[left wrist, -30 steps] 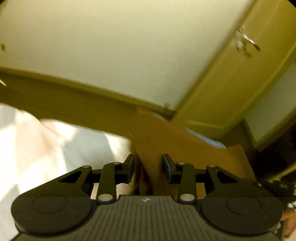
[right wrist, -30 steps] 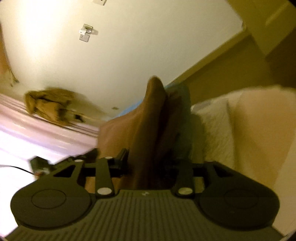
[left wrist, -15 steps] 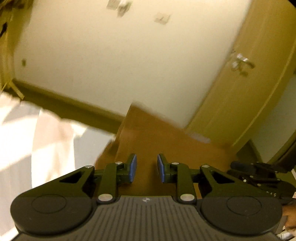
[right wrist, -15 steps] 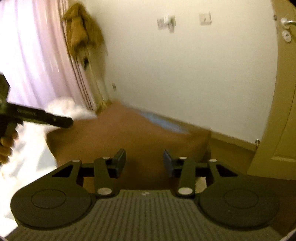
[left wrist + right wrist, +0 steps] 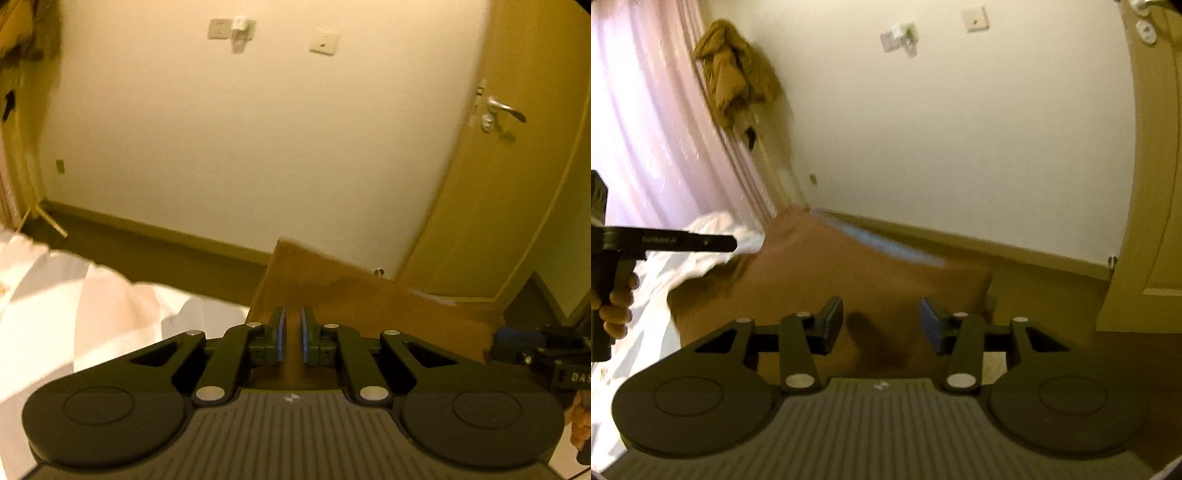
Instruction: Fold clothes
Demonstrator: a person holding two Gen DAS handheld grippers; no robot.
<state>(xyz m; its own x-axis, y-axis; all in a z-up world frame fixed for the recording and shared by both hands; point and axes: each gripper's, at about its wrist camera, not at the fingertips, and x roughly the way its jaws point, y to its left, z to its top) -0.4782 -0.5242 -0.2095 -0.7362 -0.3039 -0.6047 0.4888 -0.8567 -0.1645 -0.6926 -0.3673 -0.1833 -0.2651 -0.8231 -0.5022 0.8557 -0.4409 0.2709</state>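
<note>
Brown garment (image 5: 849, 273) lies spread under the parted right claw (image 5: 882, 325).

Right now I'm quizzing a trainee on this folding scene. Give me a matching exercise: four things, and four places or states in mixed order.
Things:
1. black left gripper
2. black right gripper
3. flat brown fabric garment
4. crumpled tan jacket

Places or states:
A. hanging beside the pink curtain
B. jaws wide apart
C. spread out ahead of both grippers
D. jaws nearly together

Pairs: 1-D, 2-B, 3-C, 4-A
</note>
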